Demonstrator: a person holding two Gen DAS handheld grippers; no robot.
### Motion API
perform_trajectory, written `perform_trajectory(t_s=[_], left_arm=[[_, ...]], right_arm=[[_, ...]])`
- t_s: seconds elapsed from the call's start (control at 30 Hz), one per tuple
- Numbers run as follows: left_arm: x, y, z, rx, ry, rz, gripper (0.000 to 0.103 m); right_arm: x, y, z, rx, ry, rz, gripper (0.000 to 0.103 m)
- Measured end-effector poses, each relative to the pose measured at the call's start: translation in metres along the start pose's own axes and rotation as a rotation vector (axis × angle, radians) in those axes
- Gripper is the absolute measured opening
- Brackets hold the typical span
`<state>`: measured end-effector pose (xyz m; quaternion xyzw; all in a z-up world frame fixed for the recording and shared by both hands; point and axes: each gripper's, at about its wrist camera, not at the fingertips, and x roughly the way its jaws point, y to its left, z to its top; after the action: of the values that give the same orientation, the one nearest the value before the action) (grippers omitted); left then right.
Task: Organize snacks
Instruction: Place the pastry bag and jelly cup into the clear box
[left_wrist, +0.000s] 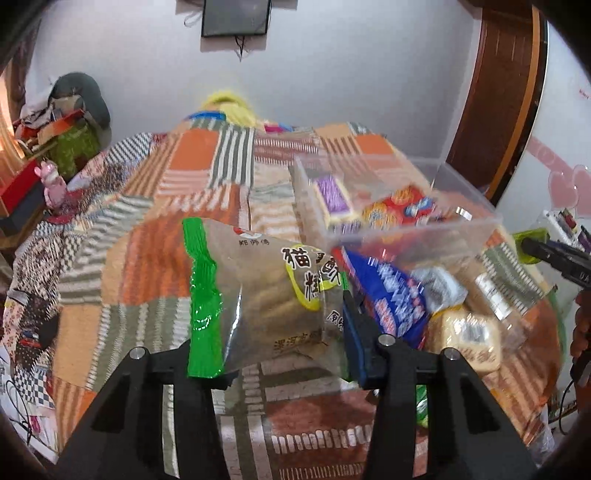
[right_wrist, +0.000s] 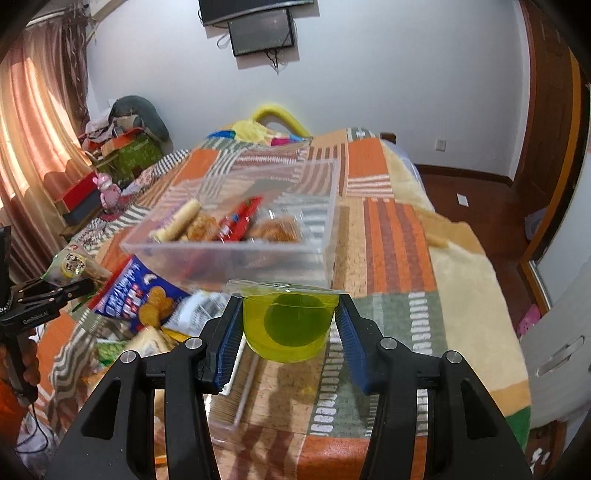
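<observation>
While both tongs are loaded, the step in hand looks like carrying each snack to the clear bin (right_wrist: 236, 236) on the patchwork bed (right_wrist: 391, 251). Left tongs (left_wrist: 280, 332) grip a green-edged biscuit bag (left_wrist: 258, 295), lifted above the bed, left of the bin. Right tongs (right_wrist: 288, 325) clamp a green jelly cup (right_wrist: 291, 321) near the bin's front wall. Advice: keep the cup level, clear the rim before letting go; lower the bag flat. Loose pile: blue cracker pack (right_wrist: 140, 295). Bag text partly reads "猫耳"; left handle reads "GenRobot", I think.
</observation>
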<state>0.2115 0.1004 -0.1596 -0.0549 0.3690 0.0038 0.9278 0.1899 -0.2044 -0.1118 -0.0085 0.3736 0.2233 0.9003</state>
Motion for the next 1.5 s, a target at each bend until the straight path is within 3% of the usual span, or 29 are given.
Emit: perform_trajectory(t_s=[0.4, 0.77, 1.03, 1.17, 1.33, 1.4, 1.5], left_arm=[[-0.014, -0.047, 0.056, 0.075, -0.108, -0.081, 0.046], [0.044, -0.084, 0.084, 0.088, -0.033, -0.158, 0.046], [0.083, -0.102, 0.093, 0.109, 0.029, -0.138, 0.047], [0.094, -0.104, 0.093, 0.106, 0.063, -0.102, 0.058], [0.083, -0.100, 0.092, 0.086, 0.033, -0.108, 0.066], [0.074, -0.098, 0.092, 0.090, 0.018, -0.108, 0.067], [0.059, -0.094, 0.092, 0.098, -0.011, -0.095, 0.071]], right_arm=[[-0.002, 0.013, 0.031, -0.020, -0.093, -0.005, 0.046], [0.043, 0.008, 0.049, -0.010, -0.050, -0.024, 0.046], [0.059, 0.005, 0.049, -0.003, -0.006, -0.023, 0.046], [0.060, 0.007, 0.049, -0.009, -0.002, -0.032, 0.047], [0.061, 0.010, 0.047, -0.027, 0.016, -0.045, 0.047], [0.056, 0.010, 0.047, -0.042, 0.005, -0.058, 0.050], [0.042, 0.009, 0.048, -0.044, -0.028, -0.059, 0.064]])
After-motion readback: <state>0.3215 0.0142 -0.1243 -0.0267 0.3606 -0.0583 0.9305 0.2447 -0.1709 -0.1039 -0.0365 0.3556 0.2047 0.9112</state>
